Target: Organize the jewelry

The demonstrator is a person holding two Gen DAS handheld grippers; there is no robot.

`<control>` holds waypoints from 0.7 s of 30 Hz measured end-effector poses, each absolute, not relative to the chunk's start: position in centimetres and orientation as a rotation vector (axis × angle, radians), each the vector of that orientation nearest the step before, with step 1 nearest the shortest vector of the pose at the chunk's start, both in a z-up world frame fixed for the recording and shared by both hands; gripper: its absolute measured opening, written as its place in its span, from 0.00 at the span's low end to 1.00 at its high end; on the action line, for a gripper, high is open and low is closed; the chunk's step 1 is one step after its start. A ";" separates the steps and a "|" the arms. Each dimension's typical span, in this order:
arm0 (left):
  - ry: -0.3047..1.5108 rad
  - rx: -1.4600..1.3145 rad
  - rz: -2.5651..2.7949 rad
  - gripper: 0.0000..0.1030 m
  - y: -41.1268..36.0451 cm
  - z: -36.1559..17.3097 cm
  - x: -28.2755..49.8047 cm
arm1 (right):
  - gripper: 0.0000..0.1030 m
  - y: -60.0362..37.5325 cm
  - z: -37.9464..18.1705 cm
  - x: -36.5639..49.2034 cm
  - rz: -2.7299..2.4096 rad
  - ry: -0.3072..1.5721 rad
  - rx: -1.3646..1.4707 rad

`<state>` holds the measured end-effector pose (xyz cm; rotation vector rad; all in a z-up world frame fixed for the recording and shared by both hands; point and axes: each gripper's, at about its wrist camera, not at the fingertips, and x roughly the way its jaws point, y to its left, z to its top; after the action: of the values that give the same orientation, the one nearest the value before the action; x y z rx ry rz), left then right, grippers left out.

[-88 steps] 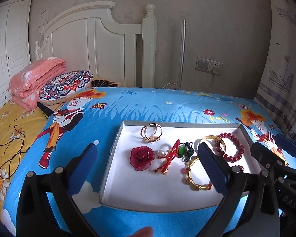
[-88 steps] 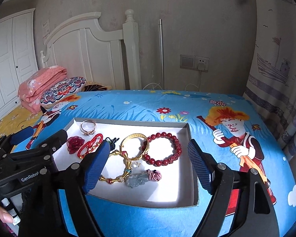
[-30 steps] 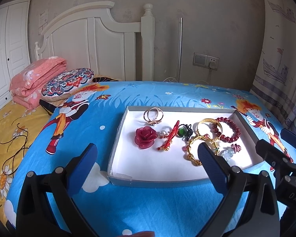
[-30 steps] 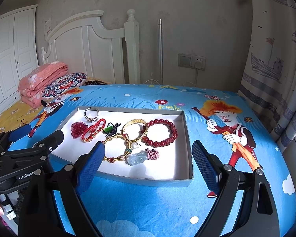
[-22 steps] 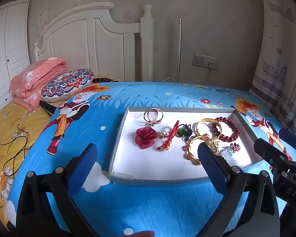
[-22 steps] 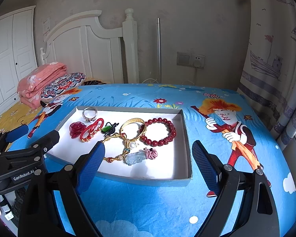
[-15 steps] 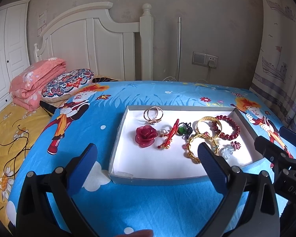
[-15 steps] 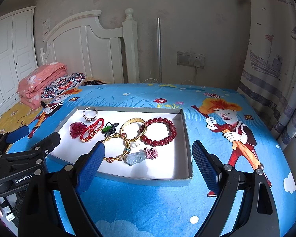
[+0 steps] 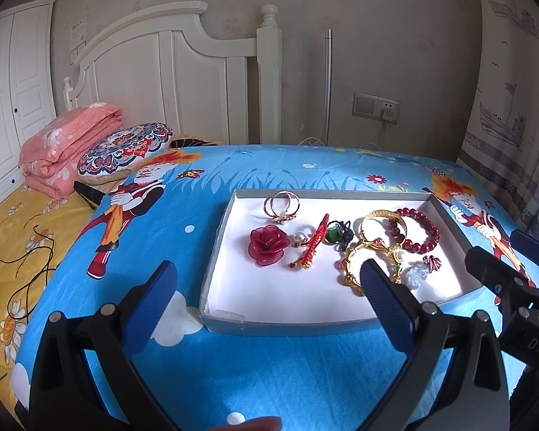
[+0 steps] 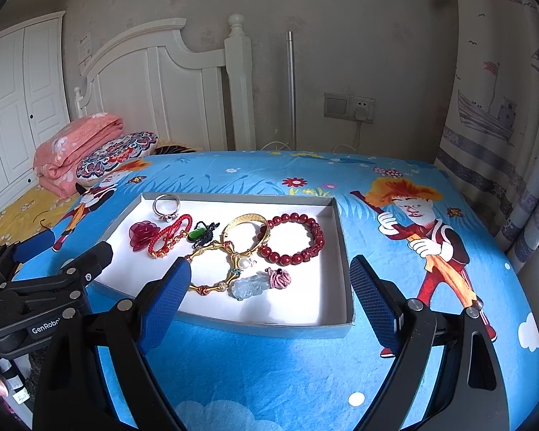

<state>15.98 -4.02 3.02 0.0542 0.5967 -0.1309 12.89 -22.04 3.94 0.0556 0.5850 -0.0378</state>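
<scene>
A shallow white tray [image 9: 284,298] [image 10: 343,251] with grey walls lies on a blue cartoon-print cloth. In it lie a red fabric rose [image 9: 268,245] [image 10: 140,234], a pair of rings [image 9: 281,207] [image 10: 166,206], a red cord bracelet [image 9: 311,246] [image 10: 170,235], a green-stone pendant [image 9: 333,233] [image 10: 199,234], gold bangles [image 9: 377,222] [image 10: 246,230], a dark red bead bracelet [image 9: 418,230] [image 10: 293,239] and a pale carved charm [image 9: 417,274] [image 10: 249,285]. My left gripper [image 9: 266,298] and right gripper [image 10: 269,292] hover open in front of the tray, holding nothing.
The cloth covers a table-like surface [image 9: 269,359] beside a bed with a yellow sheet [image 9: 14,237], folded pink quilt [image 9: 68,143] and patterned pillow [image 9: 125,147]. A white headboard [image 9: 183,82], a wall socket [image 9: 375,106] and a curtain [image 9: 514,89] stand behind.
Both grippers have drawn back from the tray, which now sits farther away and fully in view. The jewellery inside has not moved, and both pairs of fingers stay open.
</scene>
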 end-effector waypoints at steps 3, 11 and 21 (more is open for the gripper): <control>0.596 0.054 -0.131 0.95 -4.0 3.0 16.0 | 0.82 -21.9 3.9 12.8 -0.036 0.584 0.056; 0.598 0.054 -0.128 0.95 -4.0 2.9 15.9 | 0.82 -21.9 4.0 12.8 -0.035 0.586 0.058; 0.594 0.040 -0.119 0.95 -3.7 2.9 15.7 | 0.82 -21.8 3.9 12.7 -0.027 0.589 0.053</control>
<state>15.70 -3.70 2.95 0.0395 0.5944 -0.1190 12.70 -21.79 3.91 0.0529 0.5887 -0.0270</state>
